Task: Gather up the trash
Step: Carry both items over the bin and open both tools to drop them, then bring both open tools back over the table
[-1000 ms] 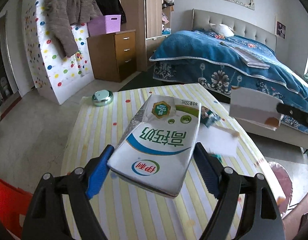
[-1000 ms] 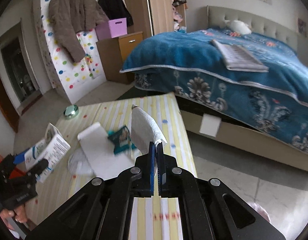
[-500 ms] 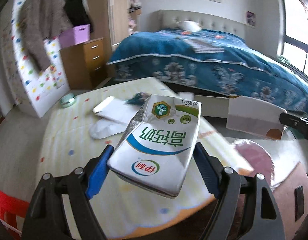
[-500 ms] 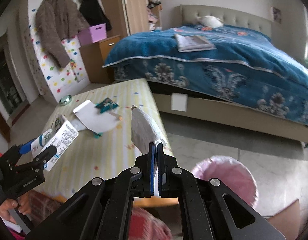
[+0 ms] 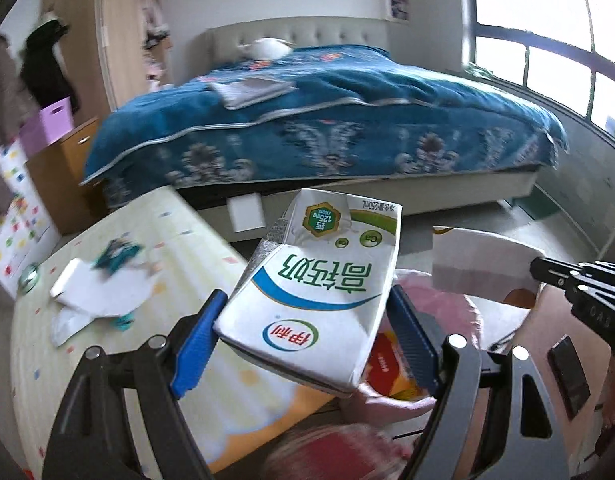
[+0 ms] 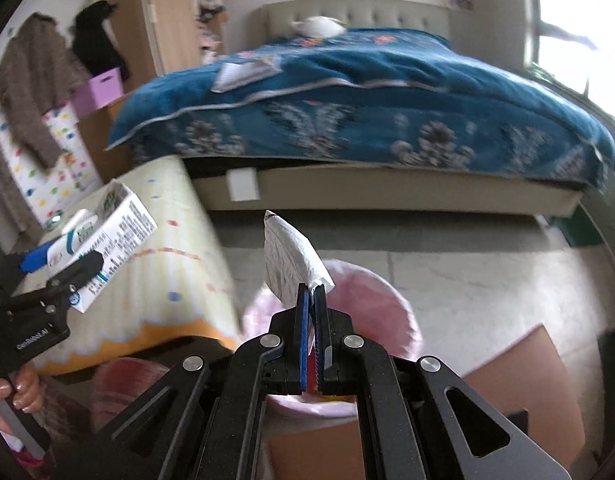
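My left gripper [image 5: 307,332] is shut on a white milk carton [image 5: 315,280] with green and blue print, held above the table's right edge, beside a pink trash bin [image 5: 439,312]. The carton also shows in the right wrist view [image 6: 107,236]. My right gripper [image 6: 312,296] is shut on a flat white paper wrapper [image 6: 291,260], held over the pink bin [image 6: 379,312]. The wrapper also shows in the left wrist view [image 5: 479,264].
A table with a striped yellow cloth [image 5: 119,360] still carries white paper [image 5: 103,292] and a teal wrapper [image 5: 119,252]. A blue-covered bed [image 5: 327,120] stands behind. A brown cardboard box [image 6: 519,368] sits right of the bin. A wooden dresser [image 5: 67,164] is at the left.
Both grippers have swung right, off the table toward the pink bin, each still holding its piece. The bin now lies just under the wrapper and beside the carton.
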`<state>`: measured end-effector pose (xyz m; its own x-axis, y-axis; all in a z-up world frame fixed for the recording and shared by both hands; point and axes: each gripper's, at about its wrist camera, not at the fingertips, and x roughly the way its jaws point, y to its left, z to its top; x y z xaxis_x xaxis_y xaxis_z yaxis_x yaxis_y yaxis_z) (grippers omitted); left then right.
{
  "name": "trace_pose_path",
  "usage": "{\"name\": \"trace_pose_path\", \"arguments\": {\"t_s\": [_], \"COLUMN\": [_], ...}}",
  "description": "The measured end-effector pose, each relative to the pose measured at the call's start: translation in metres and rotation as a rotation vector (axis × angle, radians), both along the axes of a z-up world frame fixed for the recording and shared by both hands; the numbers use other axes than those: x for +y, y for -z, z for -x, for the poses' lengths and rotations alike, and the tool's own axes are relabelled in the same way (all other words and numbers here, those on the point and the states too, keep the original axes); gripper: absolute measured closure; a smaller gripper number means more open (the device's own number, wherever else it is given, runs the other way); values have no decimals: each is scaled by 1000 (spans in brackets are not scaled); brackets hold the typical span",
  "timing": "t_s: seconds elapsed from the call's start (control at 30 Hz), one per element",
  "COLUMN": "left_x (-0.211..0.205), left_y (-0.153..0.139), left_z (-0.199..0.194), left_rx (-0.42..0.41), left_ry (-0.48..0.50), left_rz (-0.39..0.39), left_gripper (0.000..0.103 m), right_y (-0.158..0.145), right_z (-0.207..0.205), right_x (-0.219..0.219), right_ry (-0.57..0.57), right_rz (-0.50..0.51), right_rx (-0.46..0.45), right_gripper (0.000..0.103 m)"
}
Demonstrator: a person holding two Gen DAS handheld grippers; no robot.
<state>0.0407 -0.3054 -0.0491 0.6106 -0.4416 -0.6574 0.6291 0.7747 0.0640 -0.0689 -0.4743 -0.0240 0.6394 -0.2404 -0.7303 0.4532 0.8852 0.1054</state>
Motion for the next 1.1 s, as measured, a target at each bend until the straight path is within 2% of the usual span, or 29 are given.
{"name": "trace_pose_path", "arguments": {"t_s": [0.37,0.43,0.5,0.57,0.87,1.0,1.1], "left_x": [-73,-79,-82,-77,-24,7,32], "left_y": [22,25,27,29,21,14,7], "left_z": [-6,-8,-10,-10,-18,-13,-8], "left_rx": [38,52,48,39,40,29,17], "left_ry": [106,120,113,108,3,-43,-80], "left_rz": [-38,-39,-47,-54,-43,-39,-35], "left_gripper": [24,22,15,13,13,12,12], "right_y": [35,39,41,41,31,21,11], "right_z": [1,-4,-7,-6,0,0,-2], "right_x": [-57,-60,-66,-65,-53,-38,-22], "right_ry": [72,71,67,72,71,38,0], "right_rz": [-43,-53,-77,-80,-88,-94,-90], "right_rx": [54,63,59,49,30,7,-14], "right_gripper": [100,96,91,77,75,75,72]}}
